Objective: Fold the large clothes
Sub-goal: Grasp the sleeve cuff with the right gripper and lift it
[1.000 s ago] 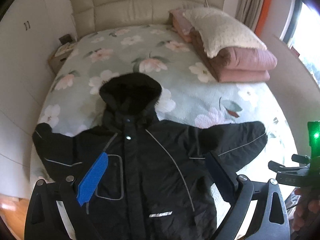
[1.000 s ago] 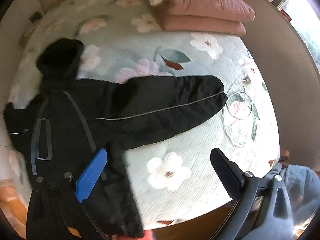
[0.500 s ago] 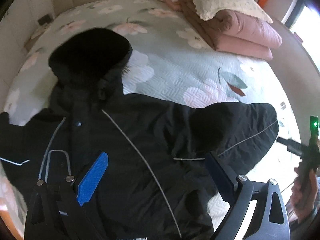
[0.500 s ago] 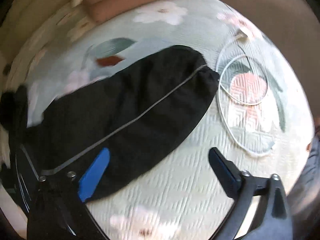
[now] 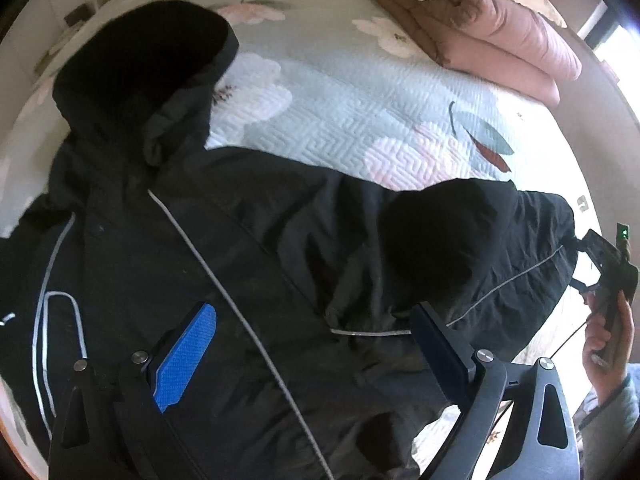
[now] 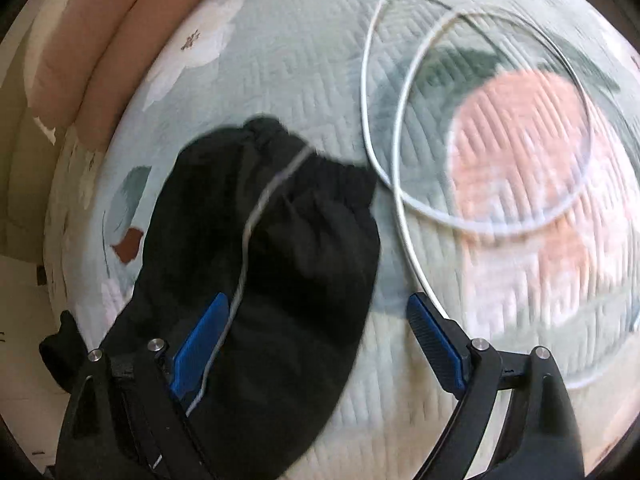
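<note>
A bed (image 5: 360, 104) w/ pale-green floral quilt is seen, on which a black hooded jacket (image 5: 240, 280) is spread flat (sleeve out sideways), pink folded bedding (image 5: 512, 52) stacked near the far edge, white cable (image 6: 400, 184) looped beside the cuff.

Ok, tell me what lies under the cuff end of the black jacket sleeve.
The black jacket sleeve lies on the pale green floral quilted bedspread. A white looped cable runs just beside the cuff; whether it passes beneath the cuff is hidden.
</note>
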`<state>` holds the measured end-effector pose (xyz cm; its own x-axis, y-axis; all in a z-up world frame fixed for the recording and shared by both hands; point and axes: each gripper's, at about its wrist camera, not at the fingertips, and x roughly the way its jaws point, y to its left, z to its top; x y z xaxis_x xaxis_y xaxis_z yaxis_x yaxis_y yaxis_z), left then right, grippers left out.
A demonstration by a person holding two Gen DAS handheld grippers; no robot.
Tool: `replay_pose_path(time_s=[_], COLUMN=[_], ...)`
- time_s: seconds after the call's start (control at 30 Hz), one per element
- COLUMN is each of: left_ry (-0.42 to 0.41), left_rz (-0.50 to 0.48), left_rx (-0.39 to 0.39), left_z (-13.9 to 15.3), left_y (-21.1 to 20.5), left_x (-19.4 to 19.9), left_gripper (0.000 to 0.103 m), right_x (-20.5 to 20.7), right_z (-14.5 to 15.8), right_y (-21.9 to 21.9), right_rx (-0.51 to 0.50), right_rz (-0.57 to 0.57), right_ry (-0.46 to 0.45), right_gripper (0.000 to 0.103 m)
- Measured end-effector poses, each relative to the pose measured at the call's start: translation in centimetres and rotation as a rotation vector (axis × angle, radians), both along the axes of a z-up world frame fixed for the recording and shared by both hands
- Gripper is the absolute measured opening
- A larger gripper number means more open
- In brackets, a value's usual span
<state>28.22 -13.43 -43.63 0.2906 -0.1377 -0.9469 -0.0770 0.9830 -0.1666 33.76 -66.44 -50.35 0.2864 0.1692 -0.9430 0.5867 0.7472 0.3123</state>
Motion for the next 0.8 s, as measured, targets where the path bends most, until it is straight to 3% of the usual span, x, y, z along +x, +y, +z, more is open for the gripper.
replay_pose_path(time_s=[0.1, 0.2, 0.27, 0.37, 0.5, 0.6, 0.63, 0.7, 0.73, 0.77, 0.8], left_ry=[0.007, 0.023, 0.03, 0.022, 0.026, 0.041, 0.047, 0.051, 0.052, 0.052, 0.05], left_rz=[0.001, -0.003, -0.01, -0.017, -0.03, -0.018, -0.008, -0.001, 0.004, 0.005, 0.004], left_rx=[-0.026, -0.042, -0.039, -0.038, -0.038, -0.074, -0.091, -0.103, -0.099, -0.094, -0.091], left_z=[-0.9, -1.8, -2.2, -2.4, -3.2, -4.3, -4.7, -5.1, -5.3, -5.4, -5.4], left_y=[-0.3, -0.9, -1.6, -2.5, -2.9, -2.6, -2.4, -2.3, -2.3, -2.4, -2.5], left_x=[0.1, 0.1, 0.1, -0.3, 0.0, 0.5, 0.7, 0.9, 1.0, 1.1, 1.2], left_gripper=[0.098, 0.098, 0.098, 0.098, 0.098, 0.098, 0.098, 0.098, 0.098, 0.098, 0.098], right_x=[1.2, 2.3, 2.5, 1.8, 1.6, 2.1, 2.4, 2.8, 3.1, 3.2, 3.4], right_z=[0.5, 1.1, 1.7, 2.5, 2.8, 0.8, 0.3, 0.3, 0.6, 1.0, 1.5], right_y=[-0.1, 0.0, 1.0, 1.8, 1.9, 0.3, -0.1, -0.2, 0.1, 0.8, 1.6], right_rx=[-0.052, -0.038, -0.1, -0.133, -0.106, -0.023, 0.016, 0.04, 0.017, -0.032, -0.074], right_rz=[0.027, 0.073, 0.124, 0.163, 0.188, 0.175, 0.171, 0.172, 0.184, 0.21, 0.242], right_ry=[-0.031, -0.065, -0.054, -0.065, -0.086, -0.057, -0.079, -0.099, -0.087, -0.076, -0.069], right_gripper=[0.094, 0.082, 0.055, 0.046, 0.049, 0.064, 0.073, 0.077, 0.071, 0.043, 0.034])
